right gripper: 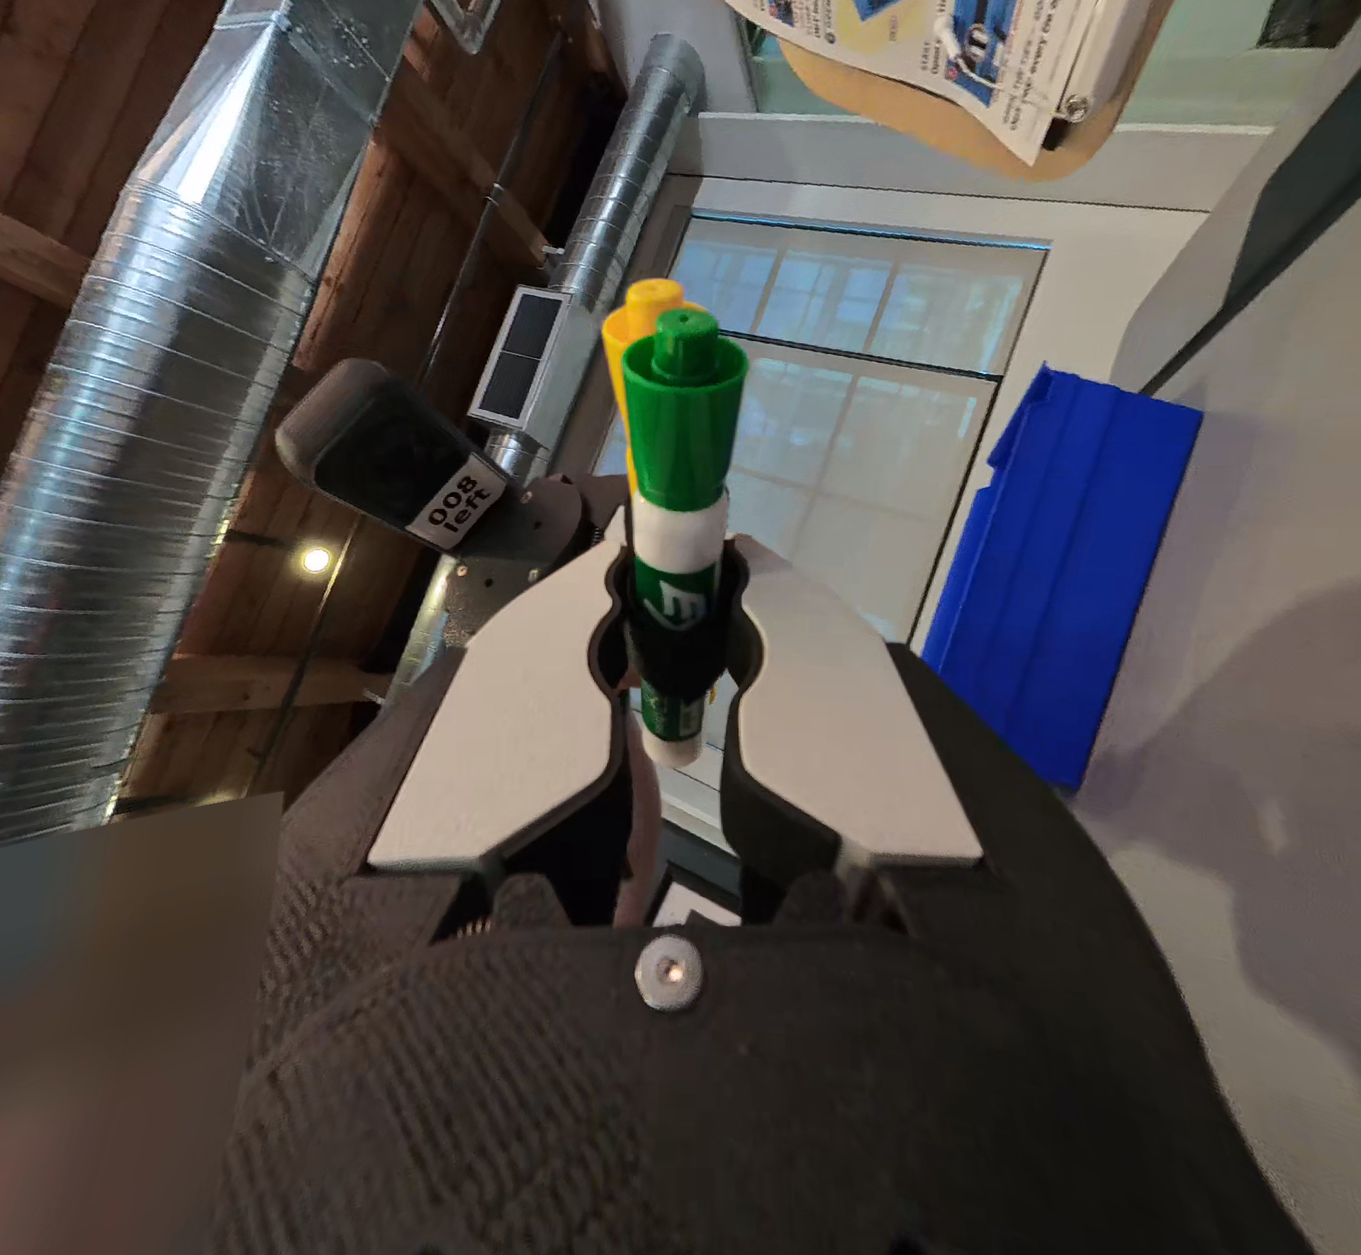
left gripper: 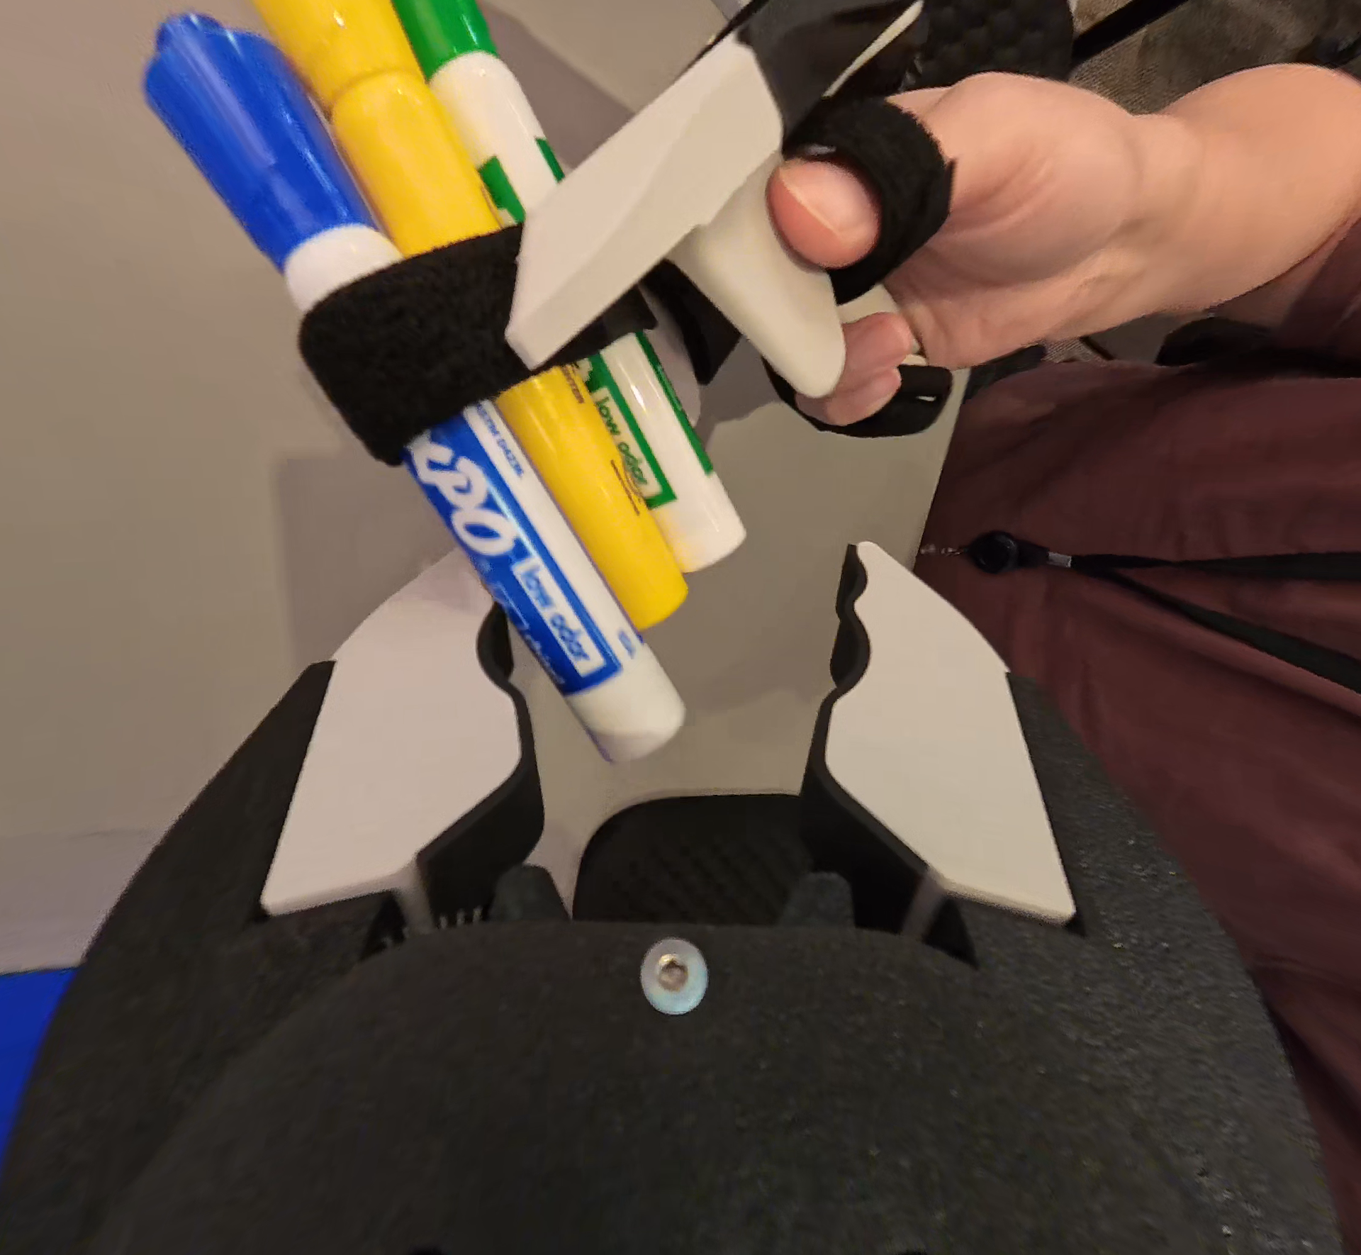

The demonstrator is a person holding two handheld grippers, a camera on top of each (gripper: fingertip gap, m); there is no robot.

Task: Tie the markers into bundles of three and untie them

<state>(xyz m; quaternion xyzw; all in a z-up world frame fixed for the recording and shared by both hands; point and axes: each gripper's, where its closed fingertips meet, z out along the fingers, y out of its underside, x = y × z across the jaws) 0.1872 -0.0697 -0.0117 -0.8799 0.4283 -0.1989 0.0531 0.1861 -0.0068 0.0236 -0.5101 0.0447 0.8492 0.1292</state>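
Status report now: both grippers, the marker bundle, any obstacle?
Right gripper shut on marker bundle, at its black strap. Left gripper open, blue marker end between its fingers, not gripped. Nothing in the way.

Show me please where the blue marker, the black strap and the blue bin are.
blue marker (left gripper: 515,571): left wrist view, on its labelled barrel.
black strap (left gripper: 401,354): left wrist view, on its wrapped front.
blue bin (right gripper: 1060,579): right wrist view, on its side wall.

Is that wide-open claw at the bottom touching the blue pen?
Cannot tell. In the left wrist view the blue marker overlaps the open left gripper's left finger, but no contact or gap shows plainly.
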